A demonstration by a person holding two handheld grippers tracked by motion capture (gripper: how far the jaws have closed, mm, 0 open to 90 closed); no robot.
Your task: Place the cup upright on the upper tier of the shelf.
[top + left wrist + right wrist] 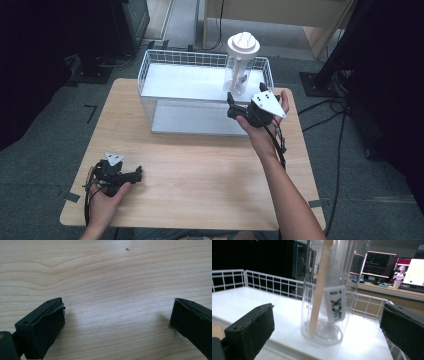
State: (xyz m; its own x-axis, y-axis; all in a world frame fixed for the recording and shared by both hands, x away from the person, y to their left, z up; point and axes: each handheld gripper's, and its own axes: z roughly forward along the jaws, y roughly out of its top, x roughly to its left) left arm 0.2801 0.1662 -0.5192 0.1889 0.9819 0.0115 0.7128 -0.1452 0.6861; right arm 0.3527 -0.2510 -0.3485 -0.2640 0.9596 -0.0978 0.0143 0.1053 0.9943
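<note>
A tall clear plastic cylinder (239, 75) with a white lid (243, 44) stands upright on the white shelf of a wire basket (195, 82) at its right end. In the right gripper view the cylinder (329, 297) holds a pale rod and a labelled tag. My right gripper (231, 102) is open just in front of the cylinder's base, jaws wide on either side of it in the right gripper view (327, 325), not touching it. My left gripper (135, 174) rests low at the table's front left, open (117, 315) over bare wood.
The white wire basket's rim (150, 52) spans the back of the wooden table (200, 170). Cables run on the grey floor at the right (340, 130). Monitors (379, 265) and a desk stand beyond the basket in the right gripper view.
</note>
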